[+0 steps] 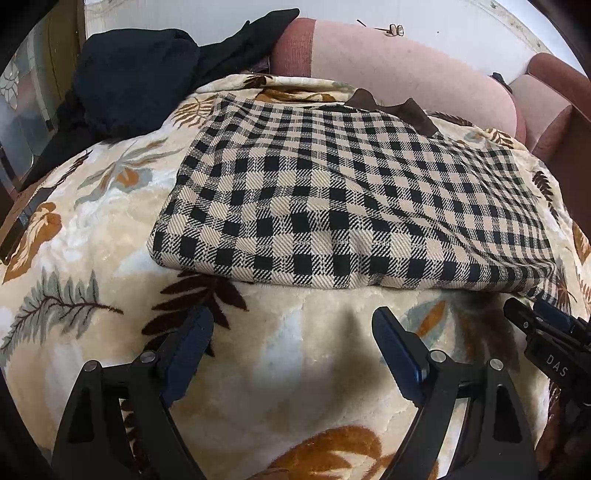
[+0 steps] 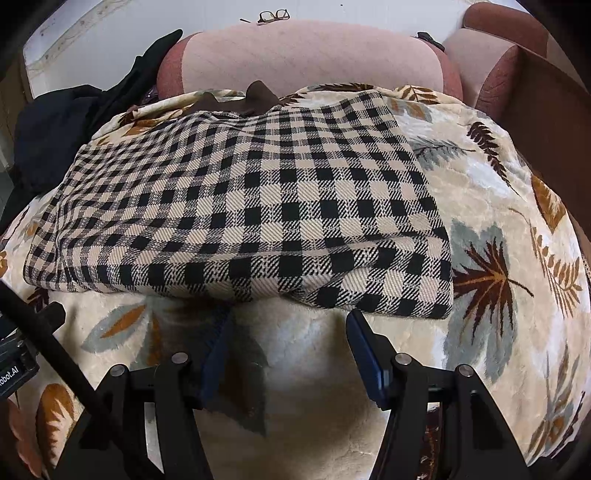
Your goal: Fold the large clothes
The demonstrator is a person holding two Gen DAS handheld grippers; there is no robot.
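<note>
Checked garment (image 1: 332, 199) lies folded on leaf-print blanket (image 1: 92, 221); left gripper (image 1: 291, 332) and right gripper (image 2: 288, 332) both spread, empty; thick, soft, likely heavy, so pinch near-edge corners.

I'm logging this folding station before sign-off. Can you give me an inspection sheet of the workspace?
Surface: leaf-print blanket covering the work area.
Job's things: checked garment, folded flat on the blanket, brown collar at the far edge.
Clutter: black clothes heaped at far left; glasses behind the sofa.
Grippers: left gripper and right gripper both open, empty, short of the near hem.
Cables: nothing seen.
Surroundings: pink sofa.
</note>
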